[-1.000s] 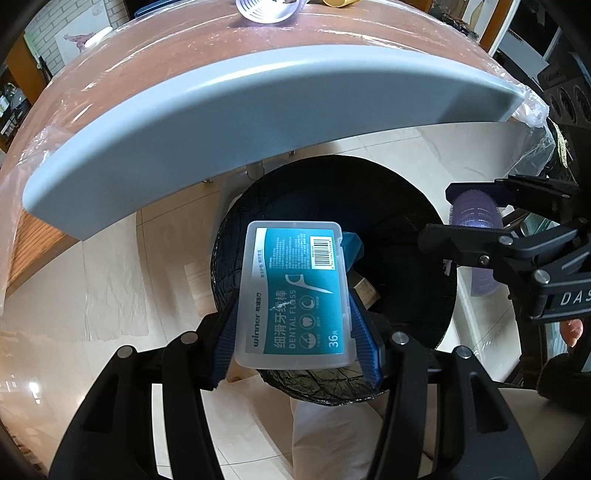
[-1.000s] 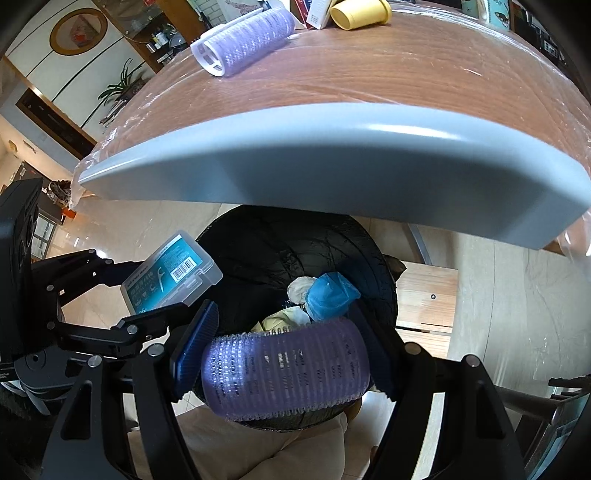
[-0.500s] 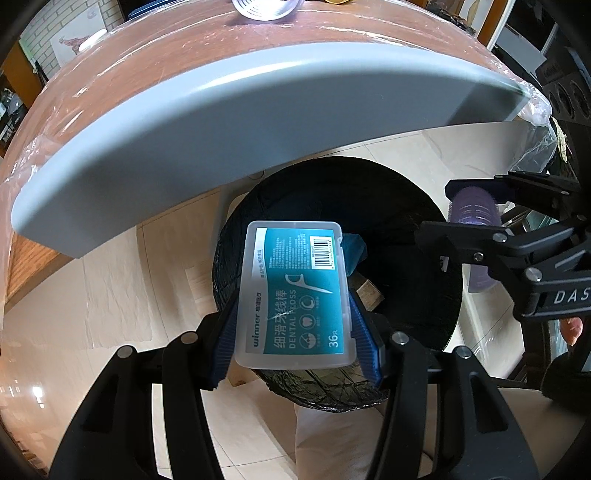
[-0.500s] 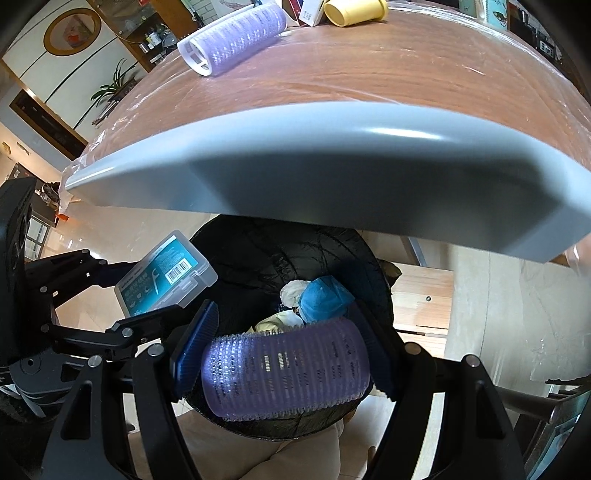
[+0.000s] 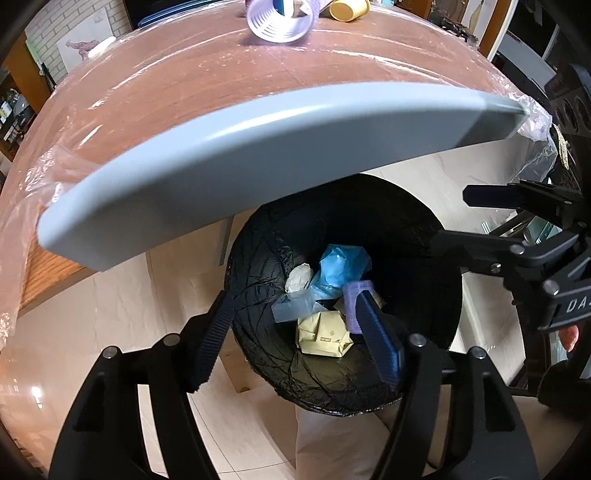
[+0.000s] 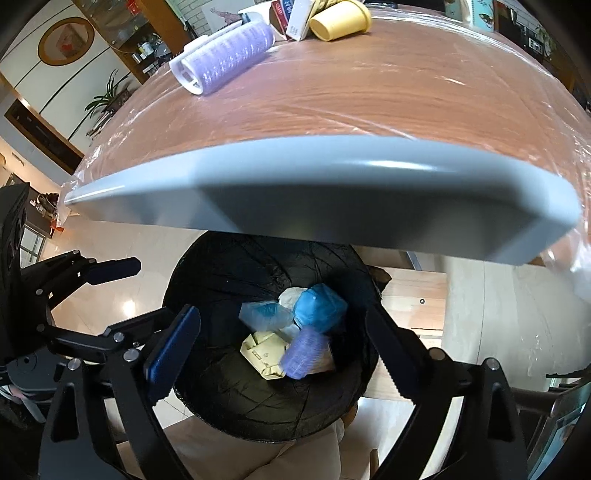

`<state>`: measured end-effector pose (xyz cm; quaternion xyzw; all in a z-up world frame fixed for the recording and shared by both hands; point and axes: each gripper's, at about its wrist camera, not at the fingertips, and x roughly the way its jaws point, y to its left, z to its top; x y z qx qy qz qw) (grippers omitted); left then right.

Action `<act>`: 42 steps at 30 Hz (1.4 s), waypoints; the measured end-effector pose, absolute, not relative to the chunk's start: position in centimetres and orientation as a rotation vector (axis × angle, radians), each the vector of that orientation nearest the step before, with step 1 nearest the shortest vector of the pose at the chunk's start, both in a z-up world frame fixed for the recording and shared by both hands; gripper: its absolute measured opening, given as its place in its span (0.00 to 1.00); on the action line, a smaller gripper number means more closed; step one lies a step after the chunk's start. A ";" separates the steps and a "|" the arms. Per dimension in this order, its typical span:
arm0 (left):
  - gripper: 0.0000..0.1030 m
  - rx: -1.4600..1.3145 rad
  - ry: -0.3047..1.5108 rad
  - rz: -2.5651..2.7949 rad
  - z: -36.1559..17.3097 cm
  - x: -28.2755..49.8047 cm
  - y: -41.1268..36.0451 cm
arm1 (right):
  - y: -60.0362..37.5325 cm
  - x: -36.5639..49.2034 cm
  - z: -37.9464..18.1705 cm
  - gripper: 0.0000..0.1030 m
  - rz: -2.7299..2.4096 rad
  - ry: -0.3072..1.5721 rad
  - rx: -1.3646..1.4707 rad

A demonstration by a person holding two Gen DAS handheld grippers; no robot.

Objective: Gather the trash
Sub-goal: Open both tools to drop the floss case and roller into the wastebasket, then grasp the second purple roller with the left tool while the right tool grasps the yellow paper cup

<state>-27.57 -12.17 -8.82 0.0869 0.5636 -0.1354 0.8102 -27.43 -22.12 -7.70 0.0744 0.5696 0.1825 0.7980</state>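
Nearest you, your left gripper [image 5: 299, 332] has its jaws spreading with nothing between them, and your right gripper [image 6: 284, 354] is likewise opening and empty; both hang over the black-lined trash bin [image 6: 207, 288] that sits at six o'clock below the table edge. Inside the bin, the purple hair roller [image 6: 304, 352] is blurred, seemingly mid-fall, at five o'clock of the pile, beside a folded yellow paper [image 6: 262, 350]; the clear floss box [image 6: 264, 314] lies at ten o'clock of the heap next to a blue crumpled wad [image 6: 321, 304] and a white wad [image 6: 290, 295]. So this load of trash is in. Further out, across the plastic-covered table [image 6: 369, 92], a second purple roller [image 6: 229, 55] lies at eleven o'clock, with a yellow cup [image 6: 341, 18] on its side and small cartons [image 6: 291, 14] at twelve. The risks from here, as I judge them: lifting straight up could knock your grippers against the grey overhanging rim [image 6: 332, 192]; the round roller may roll off if nudged sideways before you close on it; and the wrinkled plastic sheet could snag a fingertip and drag the cup along.
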 end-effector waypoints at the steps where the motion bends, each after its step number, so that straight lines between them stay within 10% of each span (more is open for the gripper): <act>1: 0.67 0.183 1.203 -0.289 -8.6 -27.7 -12.0 | -22.2 -27.6 -7.4 0.88 0.391 1.217 0.160; 9: 0.69 0.129 1.119 -0.347 -3.3 -30.0 -10.6 | -23.3 -29.9 -0.1 0.90 0.398 1.040 0.103; 14: 0.96 0.104 0.885 -0.358 3.3 -30.4 -10.0 | -24.0 -30.6 6.4 0.96 0.333 0.776 0.002; 18: 0.98 0.049 0.742 -0.303 6.6 -28.5 -8.8 | -23.8 -29.3 9.6 0.96 0.308 0.605 -0.040; 42: 0.98 0.108 0.891 -0.503 3.0 -16.3 -10.8 | -23.2 -13.9 1.3 0.85 0.191 0.973 -0.037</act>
